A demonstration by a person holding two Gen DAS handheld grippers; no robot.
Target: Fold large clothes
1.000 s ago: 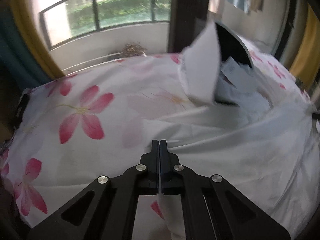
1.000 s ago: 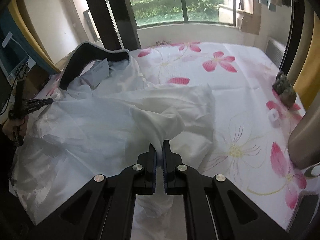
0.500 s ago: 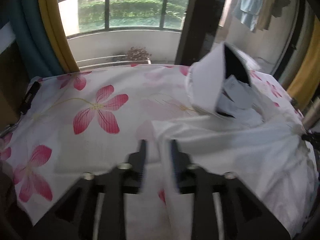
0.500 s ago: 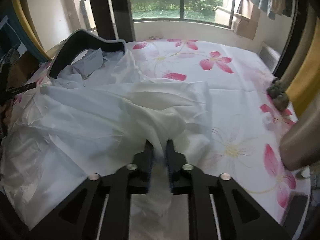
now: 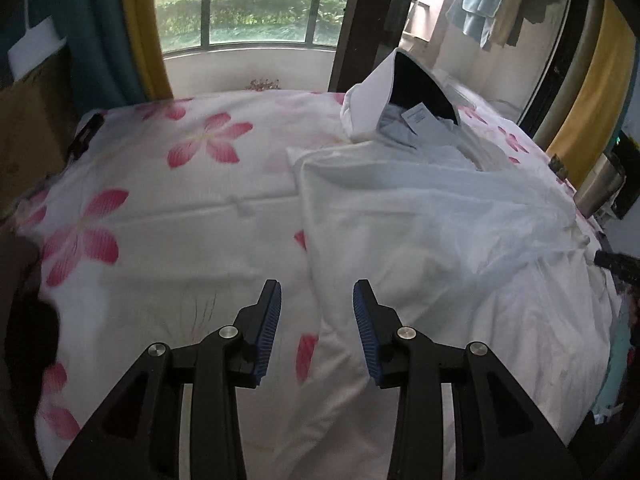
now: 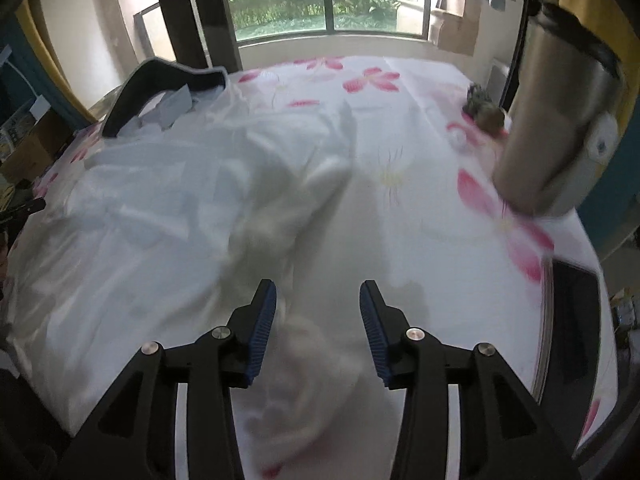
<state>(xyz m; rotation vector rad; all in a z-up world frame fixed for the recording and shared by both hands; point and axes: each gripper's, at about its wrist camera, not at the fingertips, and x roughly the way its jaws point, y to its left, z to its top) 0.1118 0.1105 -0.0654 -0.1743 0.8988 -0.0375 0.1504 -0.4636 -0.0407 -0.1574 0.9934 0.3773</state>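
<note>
A large white garment [image 5: 440,240] with a dark-lined hood [image 5: 412,84] lies spread on a bed with a white sheet printed with pink flowers [image 5: 192,208]. My left gripper [image 5: 317,312] is open and empty, just above the garment's left edge. In the right wrist view the garment [image 6: 160,208] fills the left half, its hood [image 6: 160,80] at the far left. My right gripper [image 6: 318,312] is open and empty above a bunched fold of the garment [image 6: 304,360] near the bed's front edge.
A steel tumbler [image 6: 556,120] stands close at the right of the right gripper; it also shows in the left wrist view [image 5: 600,188]. A small dark object [image 6: 484,108] lies on the sheet near it. Windows and curtains are behind the bed. A cardboard box [image 5: 28,120] is at left.
Both grippers were shut on the white fabric; both have opened and let it go. The garment has dropped flat onto the bed and both grippers have pulled back.
</note>
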